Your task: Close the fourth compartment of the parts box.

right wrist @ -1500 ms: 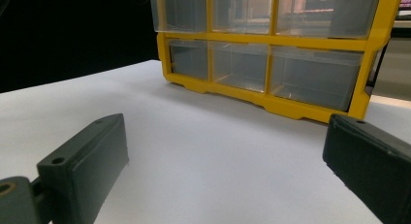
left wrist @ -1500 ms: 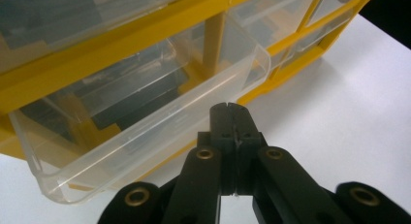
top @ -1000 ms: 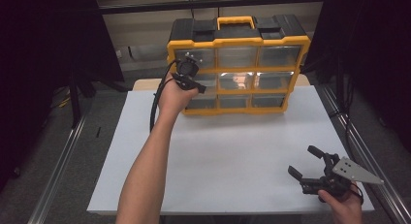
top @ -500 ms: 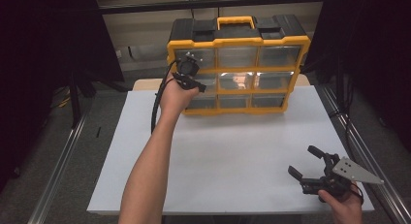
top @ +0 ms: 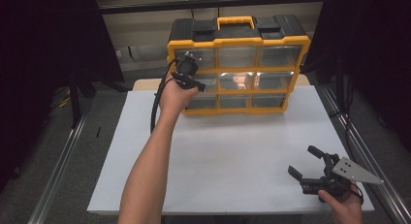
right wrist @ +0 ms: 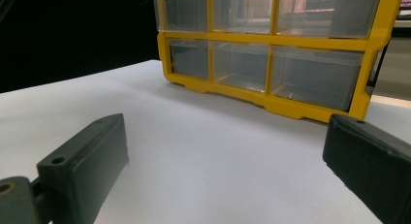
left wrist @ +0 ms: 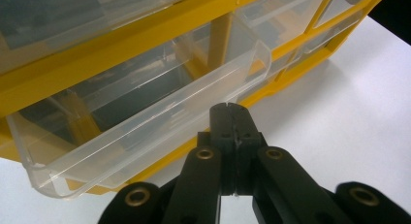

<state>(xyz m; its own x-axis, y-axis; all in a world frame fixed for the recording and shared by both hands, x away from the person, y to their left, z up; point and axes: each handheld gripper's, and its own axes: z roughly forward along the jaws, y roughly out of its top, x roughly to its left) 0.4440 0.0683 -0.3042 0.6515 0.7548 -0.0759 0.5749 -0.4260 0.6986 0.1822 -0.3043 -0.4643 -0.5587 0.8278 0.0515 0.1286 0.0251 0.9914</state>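
We have our left gripper [top: 190,77] up at the left column of the yellow organizer [top: 237,64], which stands upright at the far edge of the white desk [top: 228,151], in the upper middle of the high view. Its fingers [left wrist: 231,122] are pressed together with nothing between them, their tips just below the lip of a clear drawer [left wrist: 145,117] that sits partly pulled out of its slot; from the left gripper view we cannot tell whether the tips touch the lip or merely sit close beneath it. We judge the drawer work to be in its middle: one drawer is out a little, the other drawers in the grid look flush and shut, and we cannot make out any contents through the glare on the plastic. What is left is to move this drawer fully, in or out. Our right gripper [top: 310,167] waits at the lower right of the high view, near the desk's front right corner, its fingers [right wrist: 82,161] spread wide and empty, pointed toward the organizer. Between the two lies a broad bare stretch of desk, so there is open room for the drawer to travel toward us; the metal rails along both sides of the desk and the near edge beside the right hand are the limits to mind.
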